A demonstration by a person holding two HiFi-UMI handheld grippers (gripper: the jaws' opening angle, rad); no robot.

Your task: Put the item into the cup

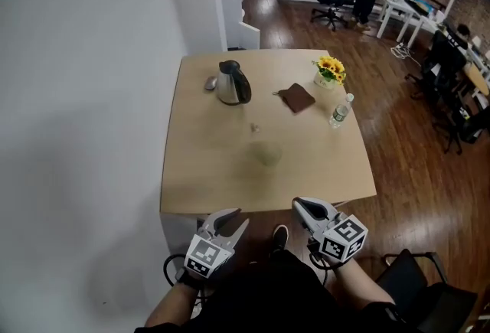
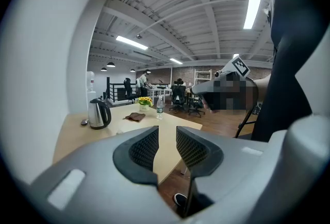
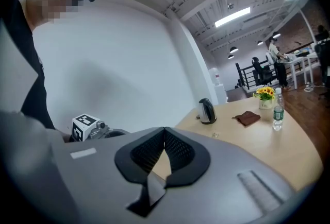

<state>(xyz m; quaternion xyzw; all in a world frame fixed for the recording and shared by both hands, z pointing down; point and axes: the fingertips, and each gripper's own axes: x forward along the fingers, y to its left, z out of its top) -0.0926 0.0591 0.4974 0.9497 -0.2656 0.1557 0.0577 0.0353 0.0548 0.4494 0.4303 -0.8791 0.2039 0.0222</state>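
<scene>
A small pale item (image 1: 255, 127) lies on the wooden table (image 1: 199, 178), just in front of the kettle; it also shows as a small speck, the item (image 3: 215, 135), in the right gripper view. A translucent greenish cup (image 1: 268, 153) stands a little nearer to me. Both grippers hover off the table's near edge, well short of the cup. My left gripper (image 1: 238, 217) (image 2: 167, 130) is open, with nothing between its jaws. My right gripper (image 1: 298, 203) (image 3: 165, 130) is shut and empty.
At the table's far side stand a dark-handled steel kettle (image 1: 233, 83), a small grey object (image 1: 210, 83), a brown cloth (image 1: 296, 97), a pot of sunflowers (image 1: 330, 70) and a water bottle (image 1: 341, 110). A white wall runs along the left. An office chair (image 1: 417, 278) is at my right.
</scene>
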